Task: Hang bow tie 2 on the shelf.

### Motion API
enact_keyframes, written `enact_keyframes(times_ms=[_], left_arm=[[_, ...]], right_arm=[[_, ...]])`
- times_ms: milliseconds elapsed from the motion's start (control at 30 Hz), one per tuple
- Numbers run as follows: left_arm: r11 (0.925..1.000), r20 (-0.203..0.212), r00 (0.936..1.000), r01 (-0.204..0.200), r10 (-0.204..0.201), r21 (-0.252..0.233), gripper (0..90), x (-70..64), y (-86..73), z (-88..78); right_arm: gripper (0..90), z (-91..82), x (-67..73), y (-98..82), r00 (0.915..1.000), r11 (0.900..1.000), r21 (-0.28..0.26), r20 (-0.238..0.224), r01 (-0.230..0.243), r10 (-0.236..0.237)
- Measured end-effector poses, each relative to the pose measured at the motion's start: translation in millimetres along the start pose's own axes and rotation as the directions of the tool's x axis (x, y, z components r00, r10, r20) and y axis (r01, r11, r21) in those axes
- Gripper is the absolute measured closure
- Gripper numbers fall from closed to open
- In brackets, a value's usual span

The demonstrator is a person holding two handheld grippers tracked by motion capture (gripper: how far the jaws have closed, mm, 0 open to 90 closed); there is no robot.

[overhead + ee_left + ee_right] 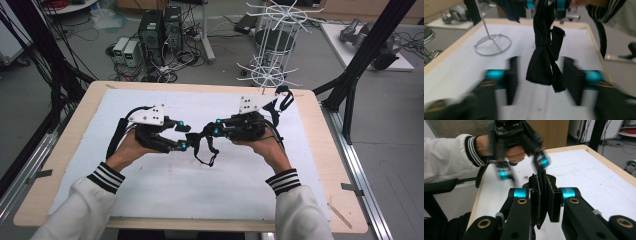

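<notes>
A black fabric strap (207, 145) hangs in loops between the two grippers above the middle of the white-covered table (200, 190). My right gripper (545, 202) is shut on the strap (542, 182), both pads pressed flat against it. In the high view the right gripper (214, 127) points left, toward the left gripper (184, 135). In the left gripper view the left gripper (540, 80) stands open, and the strap (546, 57) dangles between its jaws with a gap on each side. The right gripper view shows the left gripper (524, 167) farther off, blurred, with spread jaws.
A white wire rack (270, 50) stands at the table's far right edge; its ring base (492, 45) rests on the white cover. Bare wooden rim (75, 130) borders the cover. Computers and cables lie on the floor beyond.
</notes>
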State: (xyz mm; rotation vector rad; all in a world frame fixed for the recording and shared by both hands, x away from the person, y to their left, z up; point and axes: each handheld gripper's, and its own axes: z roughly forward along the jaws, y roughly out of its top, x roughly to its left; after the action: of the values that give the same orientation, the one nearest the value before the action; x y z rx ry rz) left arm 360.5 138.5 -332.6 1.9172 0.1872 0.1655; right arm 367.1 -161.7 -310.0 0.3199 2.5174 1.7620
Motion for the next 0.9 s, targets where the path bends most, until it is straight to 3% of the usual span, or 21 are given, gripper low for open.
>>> enact_keyframes(times_ms=[67,100,400,533,633,900], left_arm=[[0.9995,-0.013,0.9995,0.030,-0.030,-0.012,12.0,2.0,-0.3,-1.2],[0.9988,-0.021,0.9988,0.043,-0.043,-0.021,7.9,2.8,-0.8,-2.4],[0.9962,-0.089,0.9939,0.059,-0.064,-0.065,7.5,4.6,-7.6,-16.1],[0.9971,-0.111,0.9923,0.047,-0.054,-0.060,7.4,0.3,-15.7,-23.3],[0.9949,-0.128,0.9893,0.060,-0.070,-0.081,7.5,-3.8,-24.6,-29.5],[0.9857,-0.219,0.9685,0.089,-0.119,-0.143,7.5,-11.6,-53.2,-47.8]], right_arm=[[84.0,-1.4,0.0,0.3,1.0000,1.000,-0.004,0.008,0.002,-0.002],[84.0,-2.2,0.2,0.5,0.9999,1.000,-0.007,0.015,0.000,0.000],[83.8,-11.3,0.5,-0.2,0.9987,0.999,-0.034,0.050,0.003,-0.001],[83.7,-18.5,0.9,-0.4,0.9973,0.999,-0.052,0.073,0.008,-0.004],[83.7,-25.4,1.2,0.1,0.9953,0.997,-0.070,0.097,0.010,-0.003],[83.3,-39.8,3.8,2.0,0.9894,0.993,-0.116,0.145,0.022,-0.005]])
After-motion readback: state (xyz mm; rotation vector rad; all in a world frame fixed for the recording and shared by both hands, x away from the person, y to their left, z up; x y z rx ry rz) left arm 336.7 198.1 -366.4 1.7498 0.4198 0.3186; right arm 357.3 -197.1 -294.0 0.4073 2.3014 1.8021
